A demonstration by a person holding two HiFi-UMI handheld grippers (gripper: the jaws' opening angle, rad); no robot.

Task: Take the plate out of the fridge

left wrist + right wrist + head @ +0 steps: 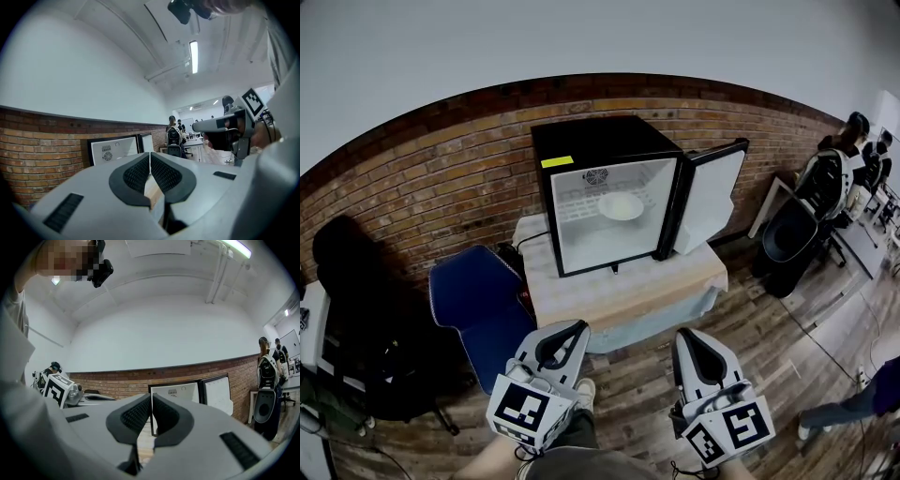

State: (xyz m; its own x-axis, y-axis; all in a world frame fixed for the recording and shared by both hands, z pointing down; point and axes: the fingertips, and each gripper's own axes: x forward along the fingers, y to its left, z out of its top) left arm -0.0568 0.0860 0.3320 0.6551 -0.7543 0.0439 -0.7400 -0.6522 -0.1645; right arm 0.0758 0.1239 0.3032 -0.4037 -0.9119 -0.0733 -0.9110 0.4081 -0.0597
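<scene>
Plate (621,206), white and round, sits on a shelf inside the small black fridge (591,141), toward the right of the lit compartment. The fridge door (712,202) stands swung open to the right. The fridge rests on a low table (628,291) with a pale top, set against a brick wall (412,187). A blue chair (478,291) stands just beside the table on its left.

Both grippers are low in the head view, side by side and well apart from the fridge, each pointing toward it. The left gripper (577,327) has its two dark pads pressed together with nothing between them. The right gripper (684,337) is closed the same way, pads meeting and empty. Neither one touches the plate, the fridge or the table.
</scene>
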